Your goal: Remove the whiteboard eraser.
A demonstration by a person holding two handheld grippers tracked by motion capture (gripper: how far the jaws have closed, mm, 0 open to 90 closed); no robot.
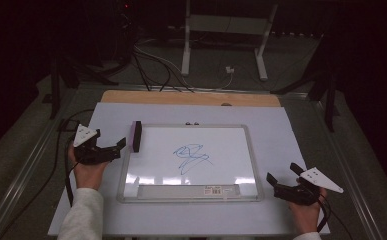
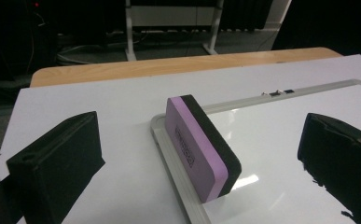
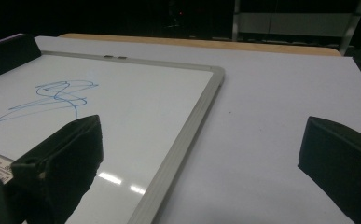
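On the silver-framed whiteboard's left edge stands a purple-and-black block eraser, between the wide-apart, empty left gripper jaws, while the right gripper gapes empty too.

One silver-framed rectangular whiteboard lies on one white-topped table with a wooden far edge. One purple-and-black foam block eraser stands on the board's left frame. One blue marker scribble marks the board's surface, and one long label strip runs along its near edge. Two black two-jaw grippers are present, the left gripper and the right gripper, each held by one hand, two hands in all.
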